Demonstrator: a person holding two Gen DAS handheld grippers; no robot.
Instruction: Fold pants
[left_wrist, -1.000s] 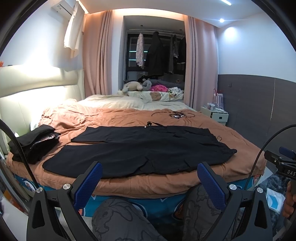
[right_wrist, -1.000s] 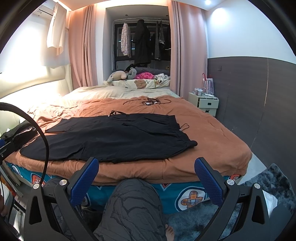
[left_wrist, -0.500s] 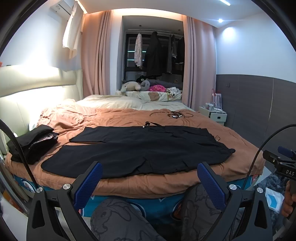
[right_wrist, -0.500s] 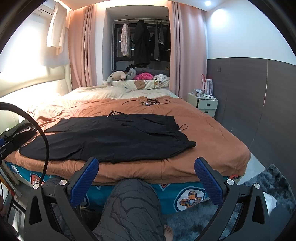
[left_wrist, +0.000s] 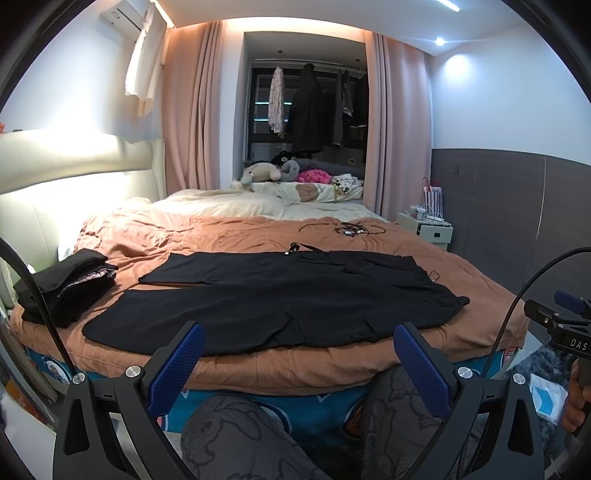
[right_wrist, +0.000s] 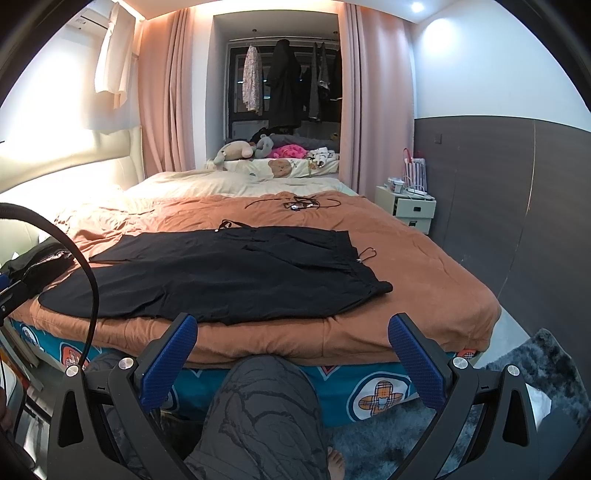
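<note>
1. The black pants (left_wrist: 273, 295) lie spread flat across the orange bedspread (left_wrist: 229, 236), waistband toward the right edge of the bed, legs running off to the left, near the front edge of the mattress.
2. Left gripper (left_wrist: 297, 363) hangs in front of the bed with its blue-padded fingers (left_wrist: 173, 369) spread wide apart, nothing between them, well short of the fabric.
3. Right gripper (right_wrist: 291, 360) is the same story: jaws splayed, empty, held low before the bed's edge and clear of the pants (right_wrist: 221, 273).
4. A person's knee in grey patterned trousers (right_wrist: 266, 413) sits right below, up against the teal patterned bed base (right_wrist: 369, 395).
5. Over at the left end of the bed, a stack of dark folded clothes (left_wrist: 62, 284) rests just beside the pant legs.
6. Further back, tangled black cords (left_wrist: 343, 229) lie on the bedspread, and stuffed toys (left_wrist: 266, 171) line the far end by the pink curtains (left_wrist: 192, 110).
</note>
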